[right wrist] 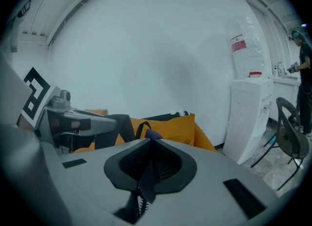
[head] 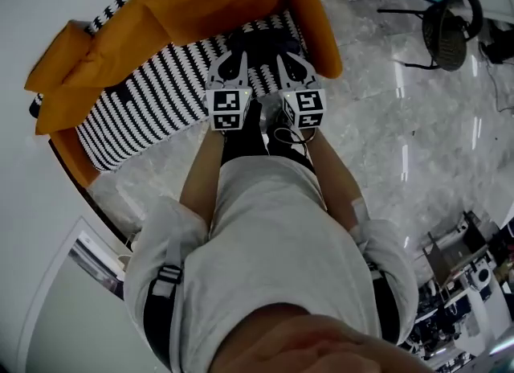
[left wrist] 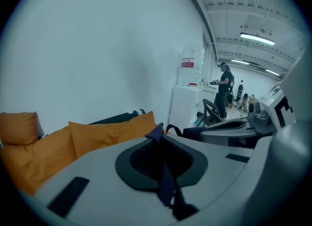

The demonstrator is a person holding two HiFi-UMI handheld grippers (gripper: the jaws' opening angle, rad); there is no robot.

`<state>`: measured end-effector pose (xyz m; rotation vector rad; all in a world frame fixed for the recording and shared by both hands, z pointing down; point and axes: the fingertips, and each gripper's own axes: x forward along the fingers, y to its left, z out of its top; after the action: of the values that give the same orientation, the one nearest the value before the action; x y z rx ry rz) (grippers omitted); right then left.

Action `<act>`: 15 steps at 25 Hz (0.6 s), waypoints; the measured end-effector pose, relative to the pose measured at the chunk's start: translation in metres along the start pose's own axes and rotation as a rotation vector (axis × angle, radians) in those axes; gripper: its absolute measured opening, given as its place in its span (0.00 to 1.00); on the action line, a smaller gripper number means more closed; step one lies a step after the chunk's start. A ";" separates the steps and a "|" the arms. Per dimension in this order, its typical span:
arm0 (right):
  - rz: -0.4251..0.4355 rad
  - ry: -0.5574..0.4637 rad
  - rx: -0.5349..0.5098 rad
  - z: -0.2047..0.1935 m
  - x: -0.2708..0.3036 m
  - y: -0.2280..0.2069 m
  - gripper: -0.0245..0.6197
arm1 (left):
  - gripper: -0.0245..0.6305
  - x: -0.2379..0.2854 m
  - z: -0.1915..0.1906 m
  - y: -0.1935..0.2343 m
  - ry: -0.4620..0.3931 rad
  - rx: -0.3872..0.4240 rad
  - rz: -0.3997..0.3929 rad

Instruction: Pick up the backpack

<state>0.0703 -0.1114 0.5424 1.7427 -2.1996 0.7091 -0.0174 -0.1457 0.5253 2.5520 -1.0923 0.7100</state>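
A curved sofa [head: 136, 106] is seen from above, its seat covered in black-and-white striped fabric. Soft orange cushions [head: 80, 66] are heaped along its back and left end, and an orange arm wraps its right end. The dark fabric backpack [head: 259, 42] is found on the seat at the sofa's right end, beside that arm. Whether it rests on the seat or hangs just above it cannot be told.

Two bare forearms are stretched forward side by side. The left gripper [head: 231, 59] is angled down at the backpack, its grey jaws clamped together on a dark blue strap [left wrist: 165, 181] of flat webbing. The right gripper [head: 287, 59] is held just beside it at the same angle, its jaws pinched on a second strap [right wrist: 146, 176] with a frayed end.

Glossy marbled floor [head: 385, 138] is spread to the right, where a black mesh chair [head: 450, 30] is stood.
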 end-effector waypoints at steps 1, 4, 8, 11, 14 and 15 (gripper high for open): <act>0.010 0.000 -0.007 0.002 -0.002 0.002 0.12 | 0.09 -0.003 0.002 0.000 -0.003 -0.002 0.010; 0.039 -0.002 -0.030 0.011 -0.004 0.006 0.12 | 0.09 -0.011 0.010 0.002 -0.022 -0.006 0.043; 0.075 -0.031 -0.069 0.023 -0.008 0.020 0.12 | 0.09 -0.028 0.020 0.008 -0.072 -0.002 0.090; 0.093 -0.058 -0.089 0.033 -0.020 0.035 0.12 | 0.09 -0.049 0.027 0.011 -0.101 -0.005 0.119; 0.111 -0.087 -0.113 0.047 -0.033 0.055 0.12 | 0.09 -0.074 0.036 0.014 -0.135 -0.009 0.151; 0.118 -0.098 -0.123 0.052 -0.036 0.061 0.12 | 0.09 -0.082 0.040 0.016 -0.148 -0.005 0.163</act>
<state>0.0269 -0.0976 0.4676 1.6314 -2.3731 0.5107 -0.0644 -0.1244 0.4481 2.5669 -1.3608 0.5611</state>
